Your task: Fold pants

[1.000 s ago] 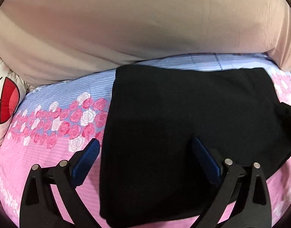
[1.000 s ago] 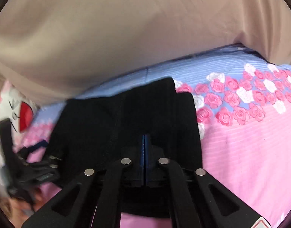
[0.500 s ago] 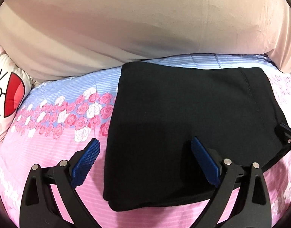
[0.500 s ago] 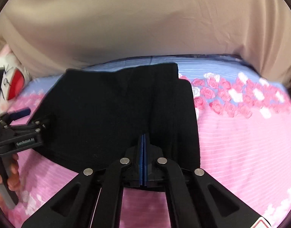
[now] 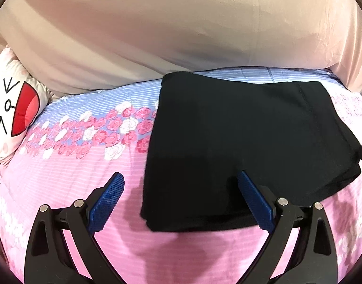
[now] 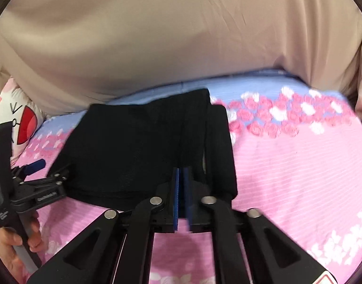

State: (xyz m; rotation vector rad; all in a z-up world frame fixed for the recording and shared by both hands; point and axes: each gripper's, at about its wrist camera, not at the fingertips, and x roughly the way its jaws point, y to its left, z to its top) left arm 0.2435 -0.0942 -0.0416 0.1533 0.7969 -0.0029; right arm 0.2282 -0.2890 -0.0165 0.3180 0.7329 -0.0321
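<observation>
Change since earlier: both grippers have drawn back toward the near side of the bed; a second ago the right gripper's pads sat closed over the near edge of the pants, and a strip of pink cover now shows under them. The near left corner of the pants, cut off a second ago, is now fully in the left wrist view.
Pants: black pants lie folded into a flat, roughly square packet on the bedspread, a little right of centre in the left wrist view, with the far edge close to the beige cloth.
Left gripper: left gripper stands wide, its blue pads apart, one over pink cover left of the packet, the other over the packet's near edge; nothing is pinched.
Right gripper: right gripper shows a narrow slit between its pads, and the jaws are opening; only pink cover and the packet's edge lie behind the slit, no cloth is caught in it.
Hand: a hand grips the left tool's handle at the near left of the right wrist view.
Bedspread: pink stripes near, a band of roses, blue stripes far.
Backdrop: beige cloth fills the far side.
Pillow: white cartoon pillow at far left.
</observation>
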